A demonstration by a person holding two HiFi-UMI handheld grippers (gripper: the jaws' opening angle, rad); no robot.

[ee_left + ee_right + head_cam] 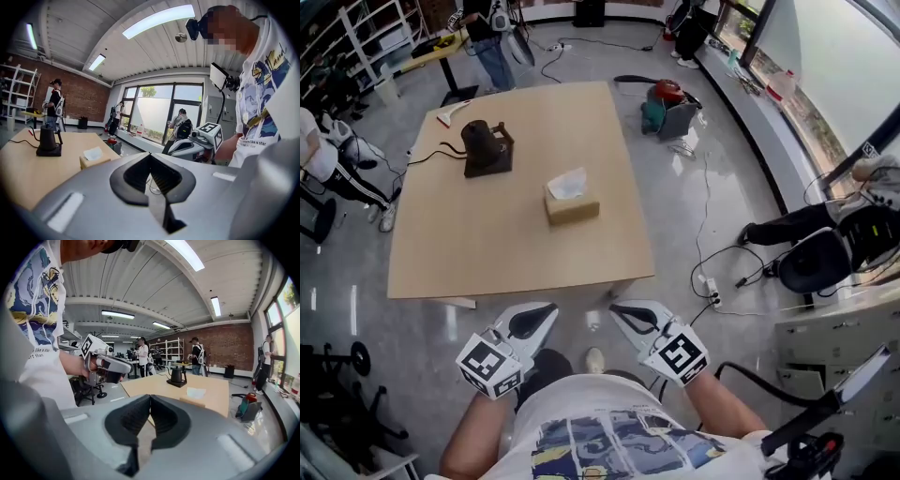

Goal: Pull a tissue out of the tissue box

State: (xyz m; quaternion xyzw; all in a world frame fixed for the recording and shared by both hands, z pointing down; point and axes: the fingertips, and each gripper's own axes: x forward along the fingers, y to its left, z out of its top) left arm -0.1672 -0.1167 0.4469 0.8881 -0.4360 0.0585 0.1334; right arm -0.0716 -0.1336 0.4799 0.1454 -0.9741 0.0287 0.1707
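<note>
Evidently unstarted: tissue (567, 184) is sitting in tissue box (573, 208), well ahead.
Left hand-held gripper (549, 310) and right hand-held gripper (617, 310) are hovering clenched, empty.

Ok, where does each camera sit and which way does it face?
Head view: on the person's head, looking down at the table, tissue box and kettle; shirt, forearms, left hand-held gripper and right hand-held gripper show.
Left gripper view: rides the left one, facing past its shut jaws, table at left; torso and the right one show.
Right gripper view: rides the right one, shut jaws toward the table; shirt, arm and the left one show.
Shared: all see the tissue box and kettle.
</note>
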